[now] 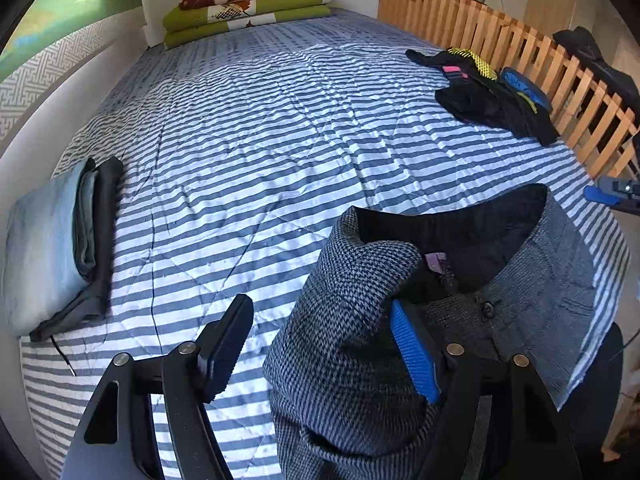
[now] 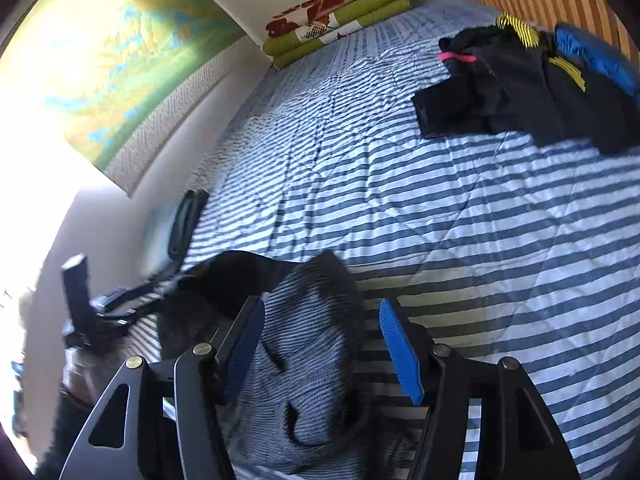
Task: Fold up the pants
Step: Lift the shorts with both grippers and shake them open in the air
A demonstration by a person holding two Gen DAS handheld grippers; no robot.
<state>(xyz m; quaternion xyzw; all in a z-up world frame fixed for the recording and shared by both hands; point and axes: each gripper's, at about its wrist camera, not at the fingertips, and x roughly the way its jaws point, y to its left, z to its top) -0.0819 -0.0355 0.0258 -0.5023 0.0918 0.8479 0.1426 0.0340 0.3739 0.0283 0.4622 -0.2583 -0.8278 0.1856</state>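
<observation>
1. Striped bed [image 1: 280, 140]: plenty of flat room ahead for spreading.
2. Grey pants [image 1: 352, 340] bunched at near edge, waistband up; needs smoothing first.
3. Left gripper [image 1: 320, 354], right gripper [image 2: 322, 354]: jaws apart, straddling cloth, gripping nothing.

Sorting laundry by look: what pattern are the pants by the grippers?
The pants are a grey-and-black houndstooth-like check with a dark lining, clearest in the left wrist view.
</observation>
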